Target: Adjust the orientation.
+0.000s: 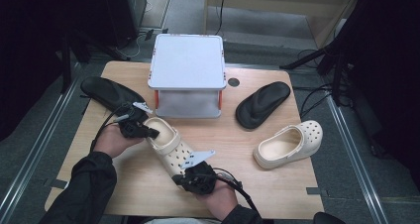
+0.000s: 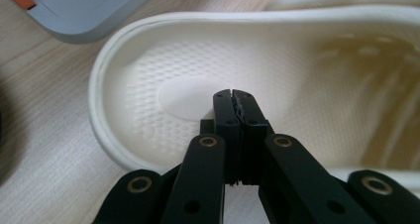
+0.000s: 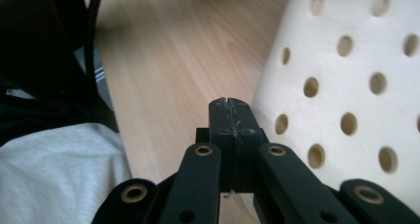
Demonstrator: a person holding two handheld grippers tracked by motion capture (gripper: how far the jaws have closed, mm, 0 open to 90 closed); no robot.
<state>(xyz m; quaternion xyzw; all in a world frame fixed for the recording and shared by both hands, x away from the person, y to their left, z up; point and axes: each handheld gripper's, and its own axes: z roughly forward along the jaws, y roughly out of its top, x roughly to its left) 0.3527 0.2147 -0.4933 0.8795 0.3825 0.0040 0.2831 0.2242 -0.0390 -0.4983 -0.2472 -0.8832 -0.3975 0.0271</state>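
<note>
A cream clog (image 1: 168, 144) lies on the wooden table (image 1: 257, 189), heel toward the back left and holed toe toward the person. My left gripper (image 1: 154, 133) is at its heel. In the left gripper view the jaws (image 2: 233, 92) are pressed together with nothing between them, hovering over the clog's heel bed (image 2: 168, 90). My right gripper (image 1: 179, 180) is at the toe. In the right gripper view its tips (image 3: 229, 101) are shut and bare, just beside the perforated toe (image 3: 346, 75). I cannot tell whether either gripper touches the clog.
A grey-white raised stand (image 1: 187, 60) sits at the back centre, its corner near the clog (image 2: 74, 11). One black slipper (image 1: 106, 92) lies back left, another (image 1: 262, 105) right of the stand. A second cream clog (image 1: 289, 144) lies at the right.
</note>
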